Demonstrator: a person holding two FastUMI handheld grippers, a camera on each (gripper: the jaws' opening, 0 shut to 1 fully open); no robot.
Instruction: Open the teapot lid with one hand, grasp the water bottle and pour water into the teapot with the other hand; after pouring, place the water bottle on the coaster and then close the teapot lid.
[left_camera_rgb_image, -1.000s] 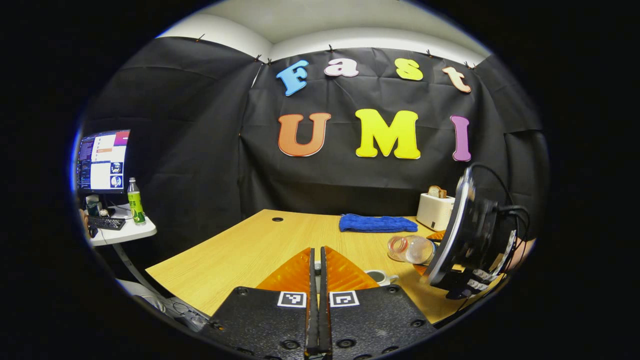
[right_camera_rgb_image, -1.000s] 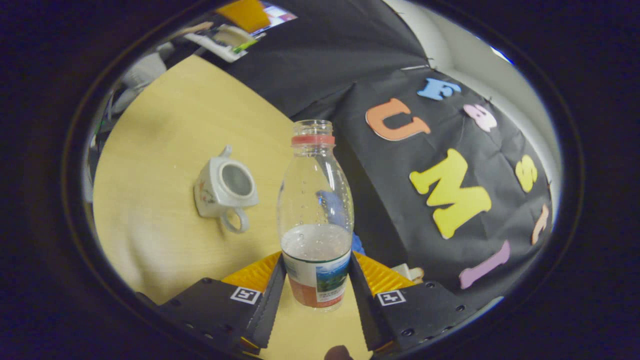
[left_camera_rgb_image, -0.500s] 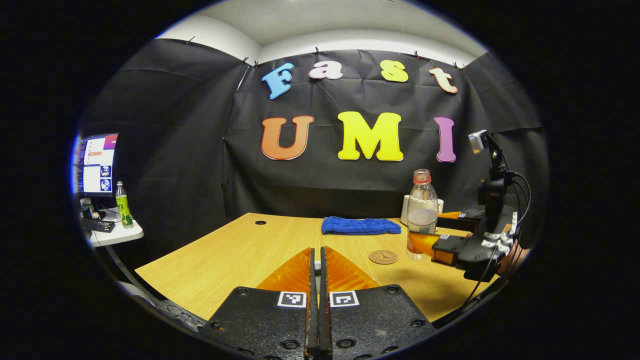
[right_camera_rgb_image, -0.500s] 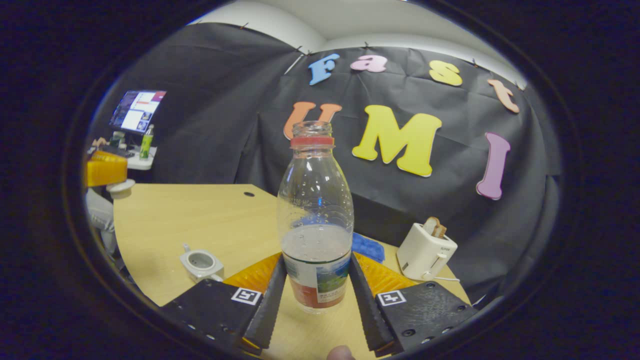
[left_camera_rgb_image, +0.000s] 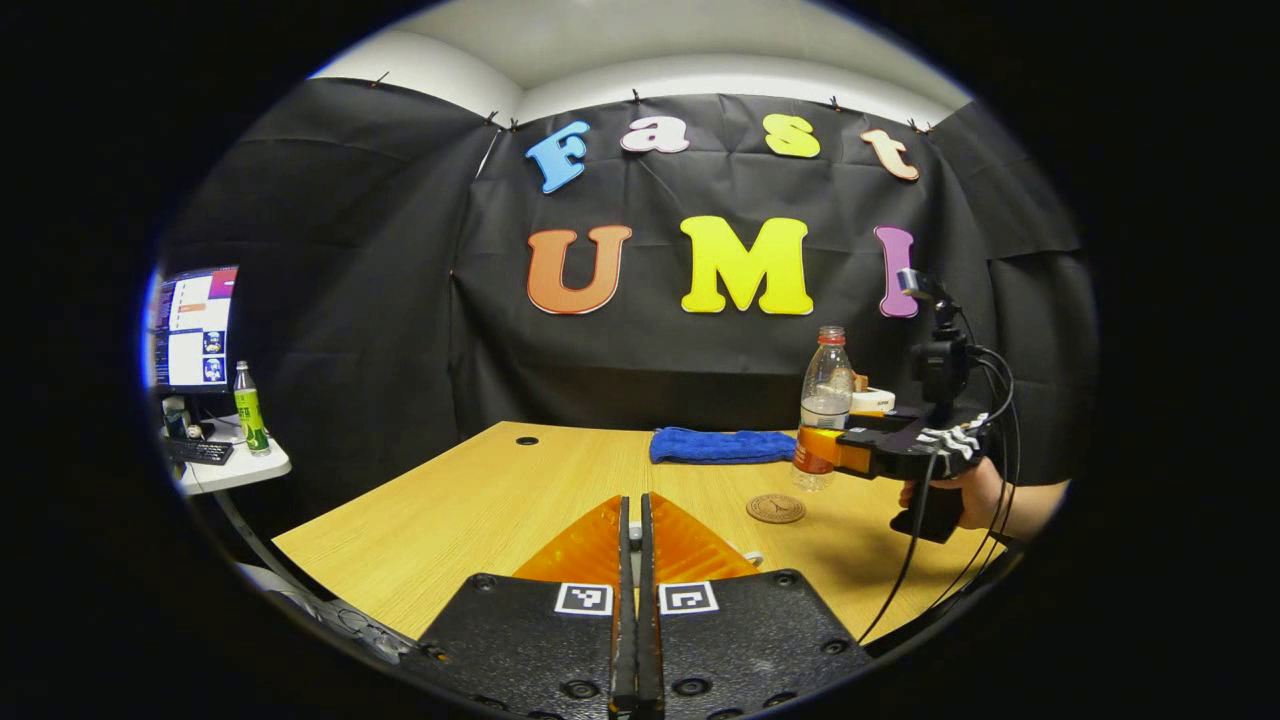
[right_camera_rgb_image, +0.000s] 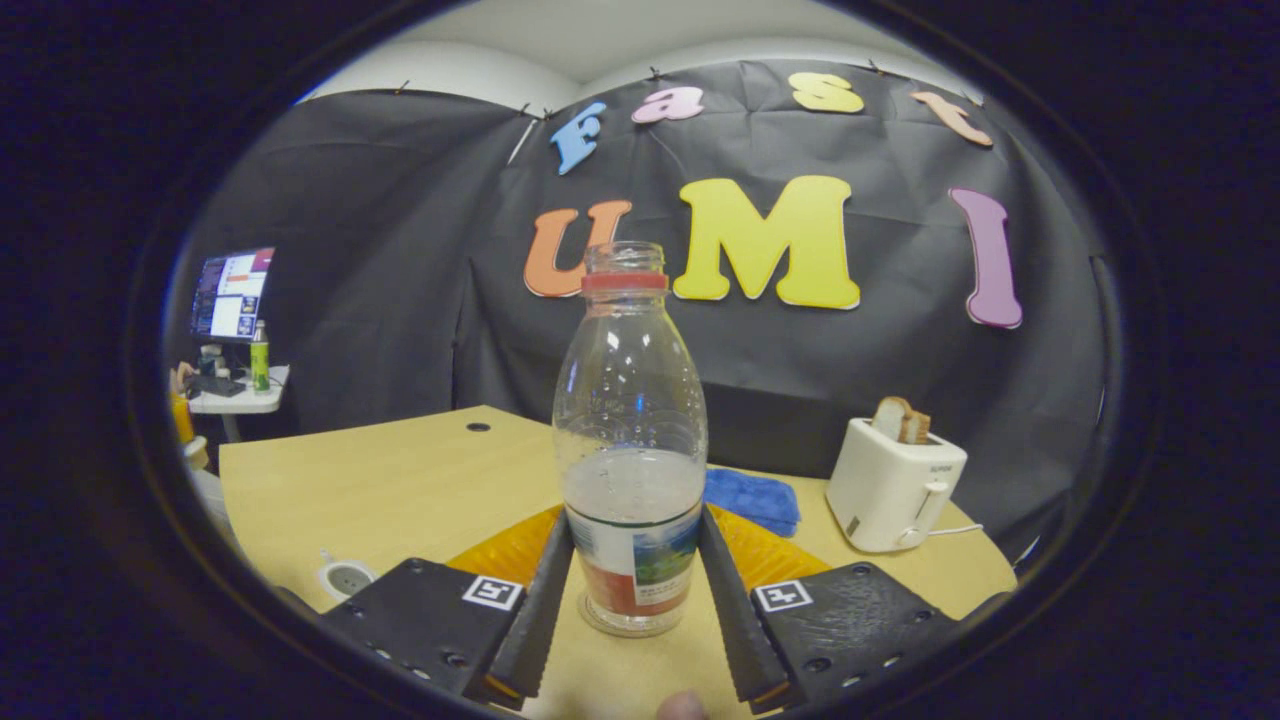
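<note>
1. Since half a second ago, in the left gripper view, the clear plastic water bottle with a red neck ring (left_camera_rgb_image: 823, 405) has moved farther off across the table and sits a little higher against the black wall cloth; it is upright, uncapped, partly filled.
2. Same view: the right gripper (left_camera_rgb_image: 815, 450) clasps the bottle at its label, held by a person's hand (left_camera_rgb_image: 975, 490) with cables trailing down. The round brown coaster (left_camera_rgb_image: 775, 508) lies on the light wooden table (left_camera_rgb_image: 470, 510), nearer the camera than the bottle; whether the bottle's base touches the table cannot be told from here.
3. Same view: the left gripper (left_camera_rgb_image: 631, 600) has its two fingers pressed together at the bottom, and what they pinch is hidden. A small white piece peeks out just right of them. A folded blue towel (left_camera_rgb_image: 720, 445) lies near the back edge, and a green bottle (left_camera_rgb_image: 246, 407) stands on a side table by a monitor (left_camera_rgb_image: 193, 327).
4. In the right gripper view, both fingers press the bottle's label from either side, so the right gripper (right_camera_rgb_image: 630, 600) grips the water bottle (right_camera_rgb_image: 630, 440).
5. Same view: the white ceramic teapot (right_camera_rgb_image: 345, 578), lid off, sits low at the left, well apart from the bottle. A white toaster holding bread (right_camera_rgb_image: 893, 485) stands at the right, beyond the blue towel (right_camera_rgb_image: 752, 498).
</note>
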